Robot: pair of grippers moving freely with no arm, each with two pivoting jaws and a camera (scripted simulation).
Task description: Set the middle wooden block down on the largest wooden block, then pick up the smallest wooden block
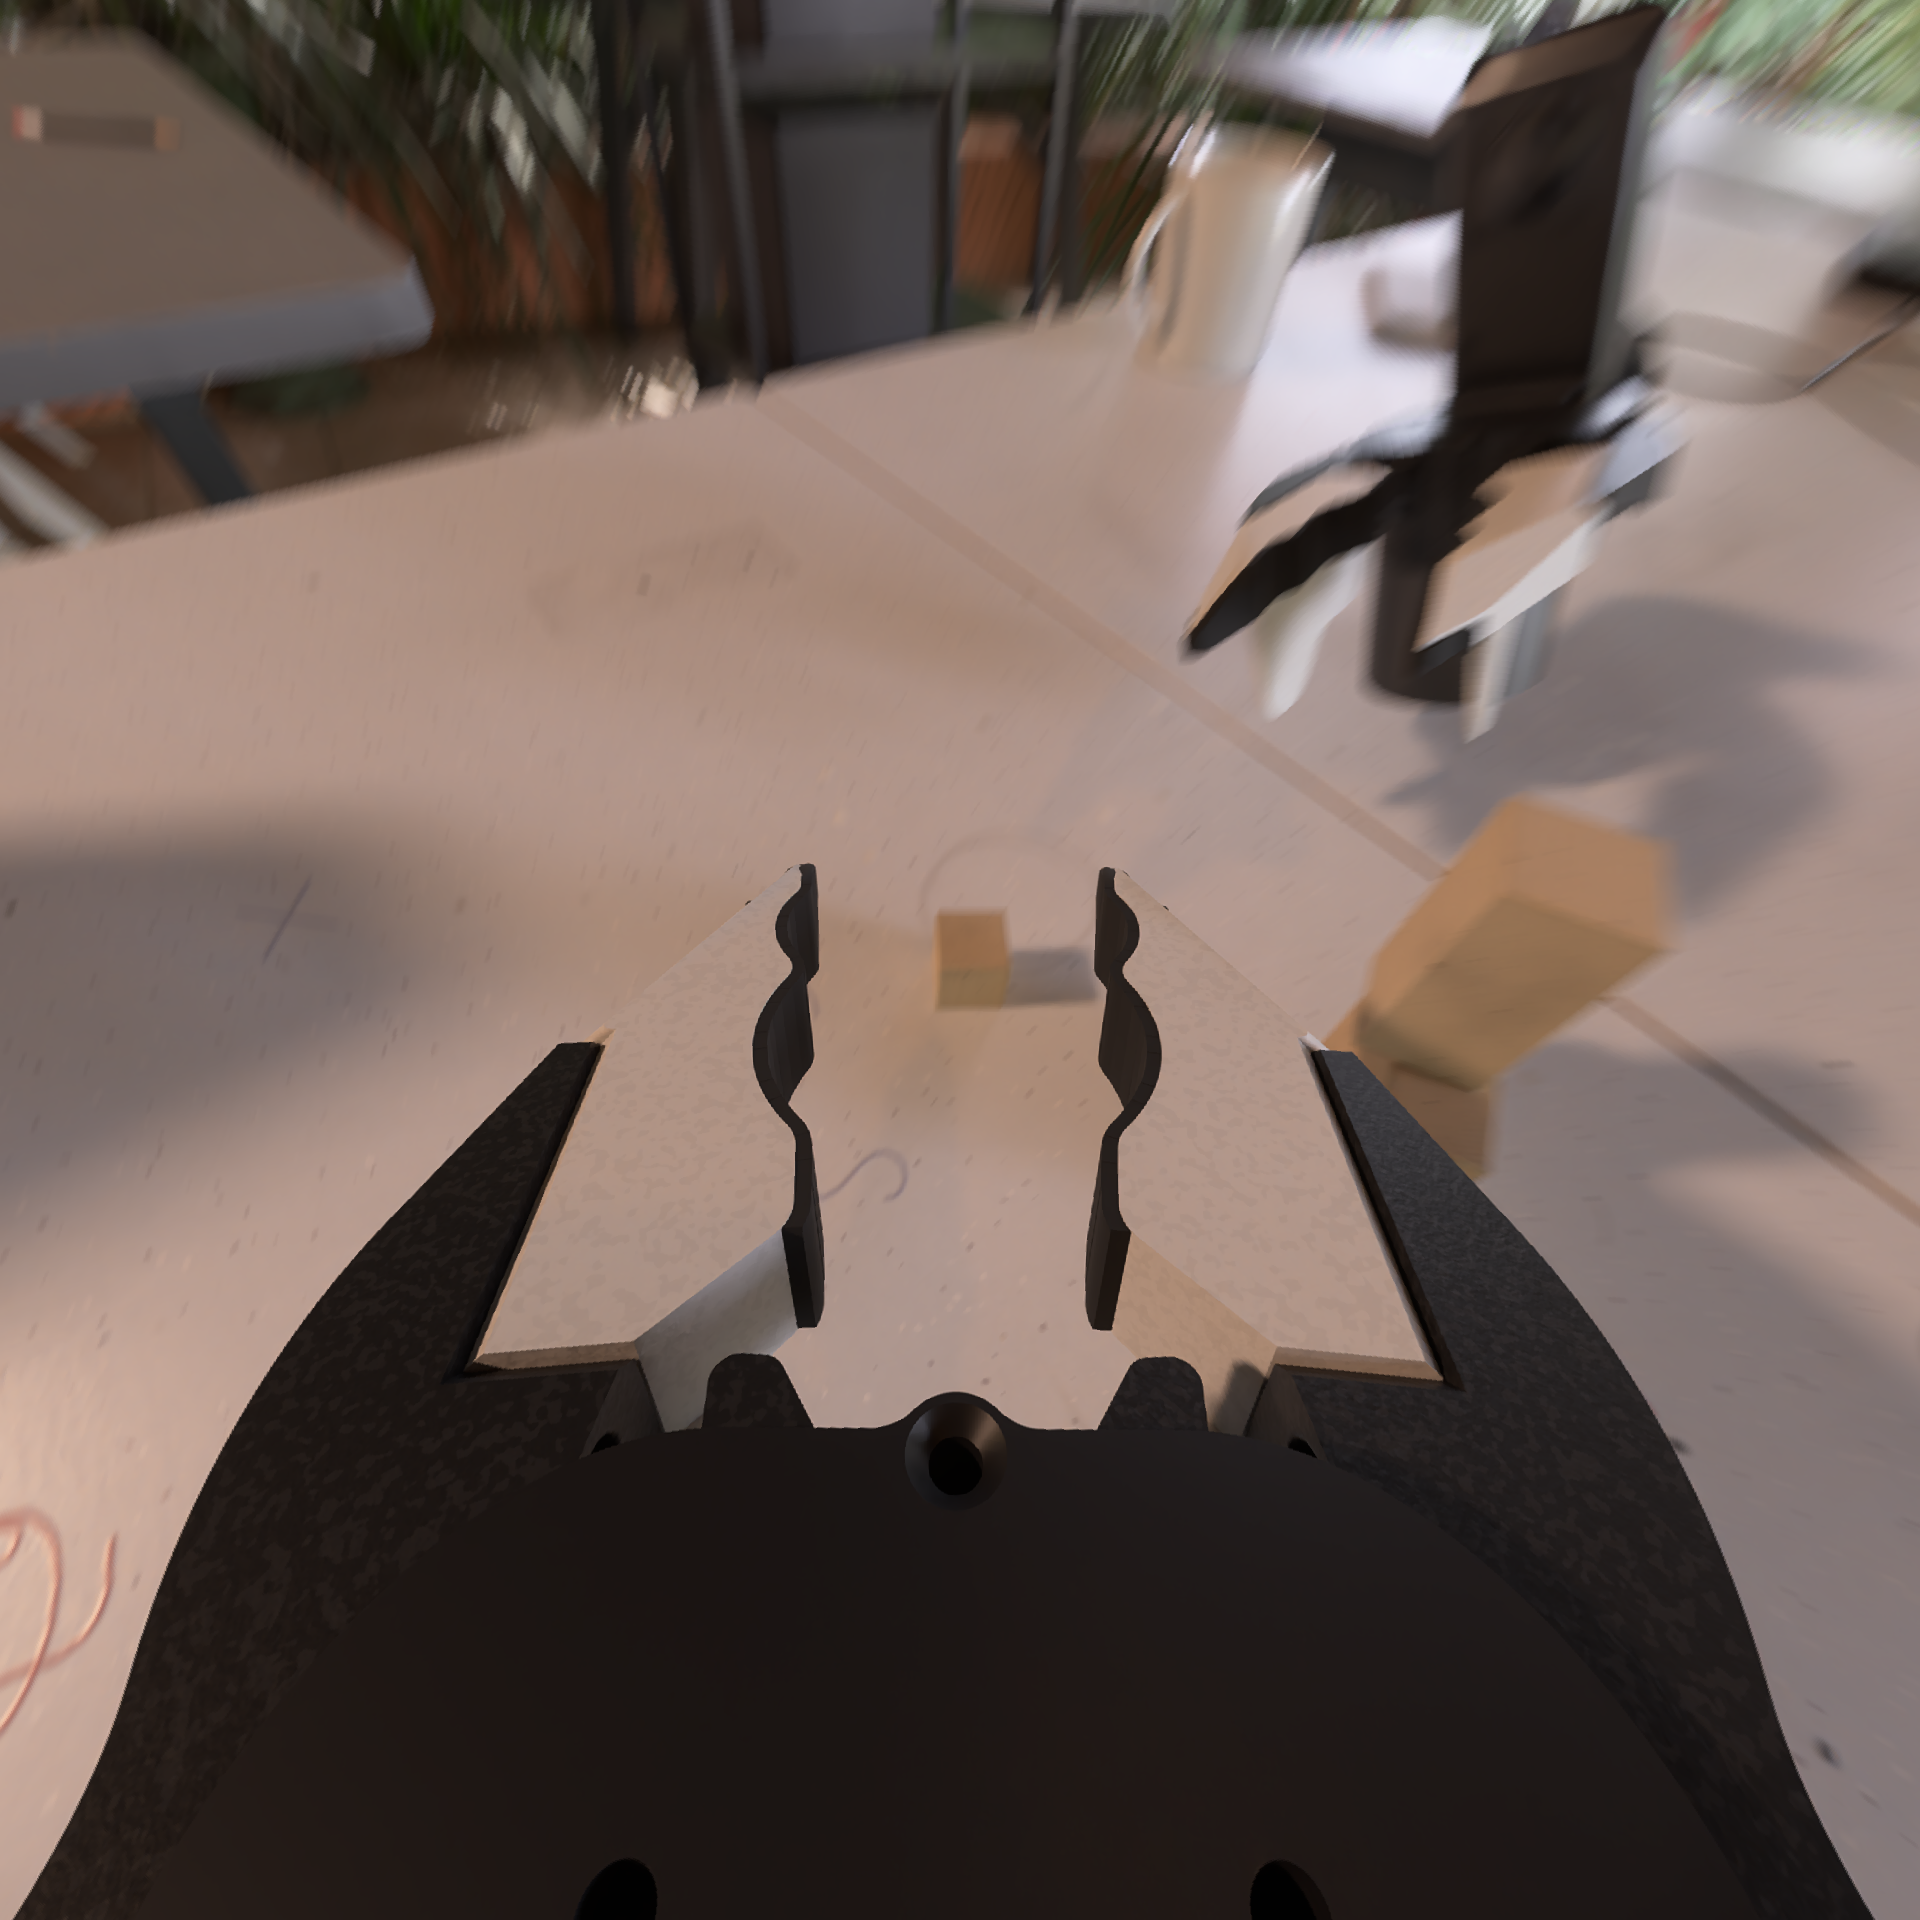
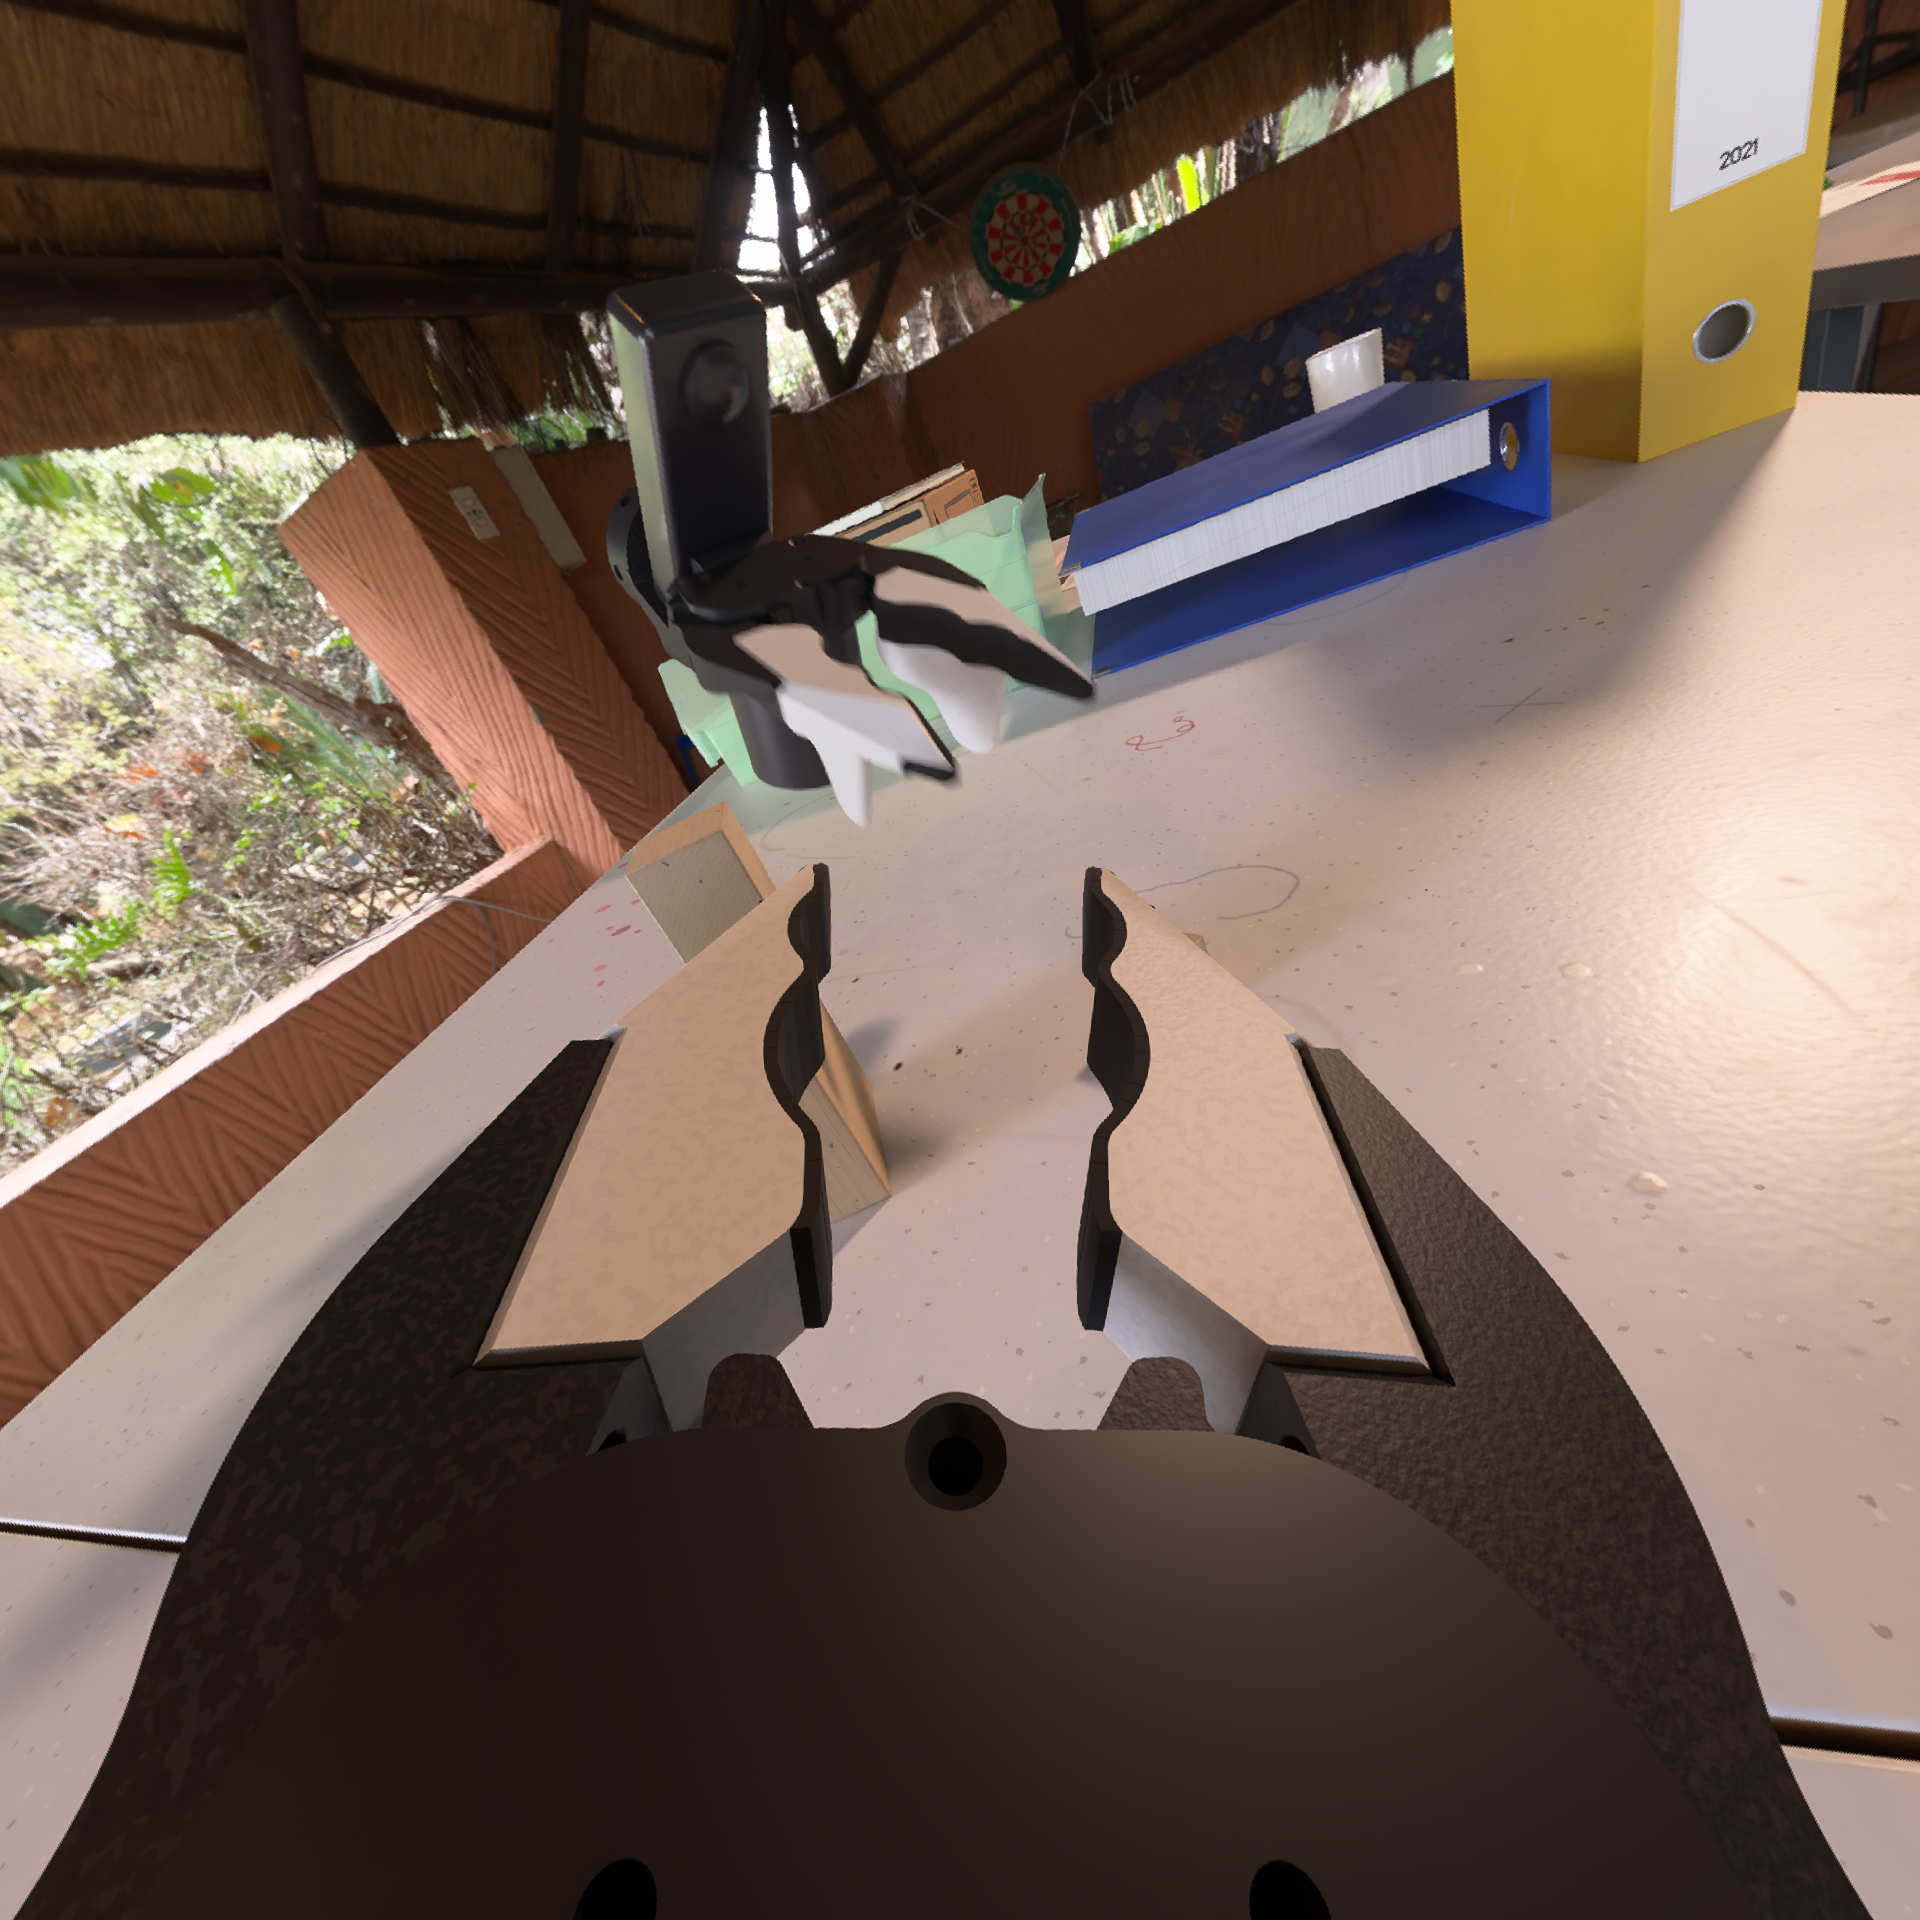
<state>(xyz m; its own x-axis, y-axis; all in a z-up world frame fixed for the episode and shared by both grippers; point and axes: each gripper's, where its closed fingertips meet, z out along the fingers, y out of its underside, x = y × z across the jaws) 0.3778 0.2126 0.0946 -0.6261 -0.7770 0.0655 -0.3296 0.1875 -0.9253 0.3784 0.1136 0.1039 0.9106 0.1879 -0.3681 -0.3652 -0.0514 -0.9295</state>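
Note:
The smallest wooden block (image 1: 971, 961) stands on the pale table just beyond my left gripper (image 1: 958, 883), in line with the gap between its fingers; the gripper is open and empty. To the right, a bigger wooden block (image 1: 1507, 956) lies tilted on another block (image 1: 1449, 1122) that is partly hidden by my finger. My right gripper (image 1: 1403, 623) hovers open beyond them, blurred. In the right wrist view my right gripper (image 2: 956, 883) is open and empty, with a wooden block (image 2: 696, 883) behind its left finger. The left gripper (image 2: 935, 717) hovers open ahead.
A yellow binder (image 2: 1631, 260) stands at the far right, with a blue binder (image 2: 1309, 509) lying beside it and a white cup (image 2: 1343, 366) behind. A green tray (image 2: 966, 561) sits at the back. The table edge (image 2: 343, 1132) runs close to the blocks. A white jug (image 1: 1226, 260) stands far off.

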